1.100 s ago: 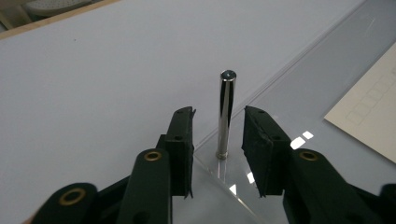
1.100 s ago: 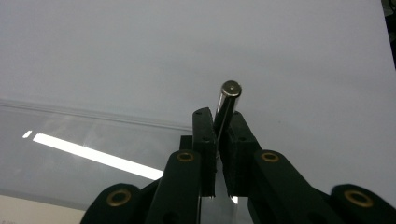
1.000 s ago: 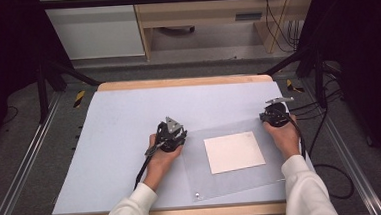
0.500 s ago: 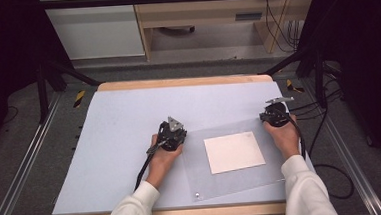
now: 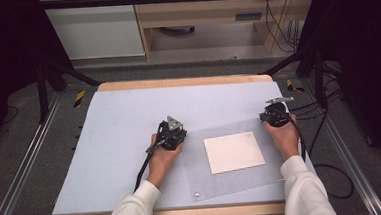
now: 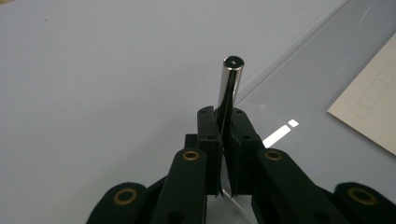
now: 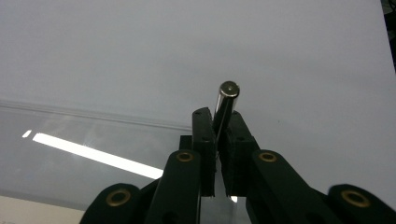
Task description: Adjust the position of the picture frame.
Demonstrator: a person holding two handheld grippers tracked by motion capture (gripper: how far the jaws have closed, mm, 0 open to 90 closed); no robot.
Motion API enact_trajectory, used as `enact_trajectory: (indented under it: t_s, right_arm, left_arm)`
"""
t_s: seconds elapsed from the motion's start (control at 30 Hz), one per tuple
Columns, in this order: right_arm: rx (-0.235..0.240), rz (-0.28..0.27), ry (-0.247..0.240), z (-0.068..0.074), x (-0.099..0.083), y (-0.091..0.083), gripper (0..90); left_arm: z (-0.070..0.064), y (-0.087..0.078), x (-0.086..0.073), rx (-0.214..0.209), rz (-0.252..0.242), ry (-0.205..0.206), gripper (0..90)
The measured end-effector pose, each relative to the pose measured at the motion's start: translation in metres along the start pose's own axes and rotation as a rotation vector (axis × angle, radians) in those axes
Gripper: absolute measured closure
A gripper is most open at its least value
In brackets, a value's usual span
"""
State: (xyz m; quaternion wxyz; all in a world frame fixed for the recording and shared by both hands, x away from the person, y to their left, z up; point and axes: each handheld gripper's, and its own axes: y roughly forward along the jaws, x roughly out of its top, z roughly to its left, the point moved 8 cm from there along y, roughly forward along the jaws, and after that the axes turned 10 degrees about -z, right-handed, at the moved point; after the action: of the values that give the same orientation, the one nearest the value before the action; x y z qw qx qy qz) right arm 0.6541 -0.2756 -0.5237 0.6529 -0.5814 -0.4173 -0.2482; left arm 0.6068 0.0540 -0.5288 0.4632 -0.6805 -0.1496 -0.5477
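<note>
Where pale blue mat (image 5: 115,142) covers wooden table (image 5: 177,82), grey floor (image 5: 21,163), dark surroundings.

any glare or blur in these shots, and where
Left gripper view: bright glare streak on the clear sheet, metal pin sharp, jaws' base soft. Right gripper view: long glare bar on the sheet, near jaws blurred. High view: even light, dark edges.

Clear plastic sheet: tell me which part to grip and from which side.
Take a far corner of the clear plastic sheet, coming in low from outside its edge. It lies flat and thin, so probably only the rim offers a bite, and corners keep clear of the white paper. The left gripper and right gripper are each shut on a metal pin.
</note>
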Motion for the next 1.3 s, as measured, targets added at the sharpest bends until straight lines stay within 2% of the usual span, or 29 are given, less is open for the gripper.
enact_trajectory:
  t_s: [0.47,0.6,0.77,0.8,0.9,1.1,1.3]
  right_arm:
    - [-0.001,-0.006,0.000,0.001,0.001,-0.001,85.8]
    - [0.005,0.016,-0.024,0.001,0.002,-0.004,85.9]
    - [0.012,0.042,-0.026,0.003,0.003,-0.010,85.9]
    - [0.014,0.045,-0.029,0.004,0.004,-0.011,85.9]
    - [0.013,0.055,-0.042,0.006,0.009,-0.017,85.9]
    - [0.016,0.072,-0.062,0.014,0.020,-0.028,85.8]
    - [0.030,0.063,-0.081,0.026,0.033,-0.035,85.8]
  left_arm:
    - [0.001,-0.001,0.001,-0.013,0.023,-0.015,84.5]
    - [0.002,-0.001,0.002,-0.032,0.037,-0.013,84.7]
    - [0.002,-0.005,0.003,-0.047,0.044,-0.014,84.8]
    - [0.002,-0.007,0.004,-0.052,0.054,-0.002,84.8]
    - [0.003,-0.011,0.007,-0.061,0.058,0.000,84.7]
    - [0.008,-0.024,0.015,-0.053,0.061,0.021,84.5]
    - [0.017,-0.042,0.025,-0.038,0.057,0.035,83.7]
